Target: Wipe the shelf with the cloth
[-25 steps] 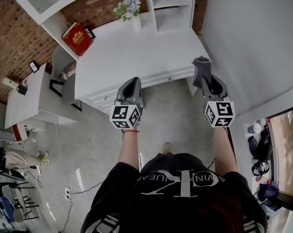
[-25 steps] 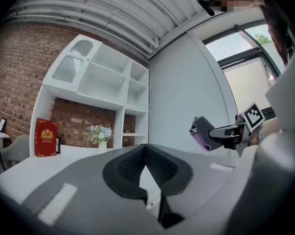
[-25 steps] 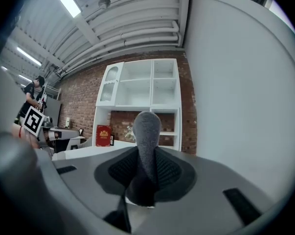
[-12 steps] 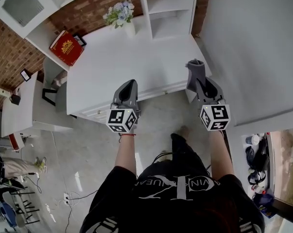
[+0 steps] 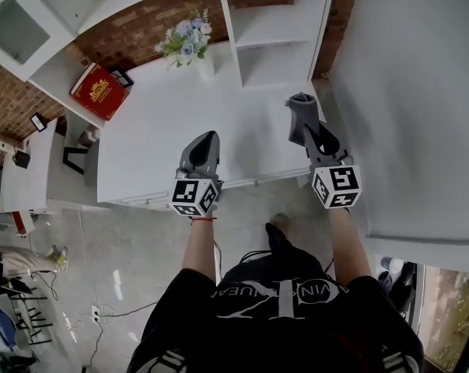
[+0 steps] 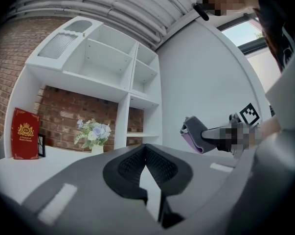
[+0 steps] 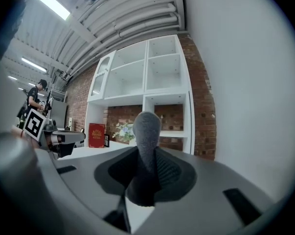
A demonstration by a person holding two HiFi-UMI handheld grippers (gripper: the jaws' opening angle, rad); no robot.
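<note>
A grey cloth [image 5: 300,109] with a purple underside sticks up from my right gripper [image 5: 307,129], which is shut on it above the right end of the white counter [image 5: 156,138]. In the right gripper view the cloth [image 7: 147,126] rises between the jaws of that gripper [image 7: 146,156], in front of the white shelf unit [image 7: 163,67]. The open shelf compartments [image 5: 273,37] lie just beyond. My left gripper [image 5: 206,141] hovers over the counter's front edge; its pads [image 6: 159,165] meet with nothing between them. The left gripper view shows the cloth [image 6: 193,134] to the right.
A red book [image 5: 99,92] leans at the counter's left back corner beside a small frame [image 5: 124,77]. A vase of flowers [image 5: 186,40] stands by the shelf unit. A white wall [image 5: 413,92] closes the right side. A low white table [image 5: 32,169] stands left. A person [image 7: 37,94] stands far off.
The person has stepped closer to the shelf unit. Both grippers have moved forward and now sit over the counter top. The right gripper still holds the cloth.
</note>
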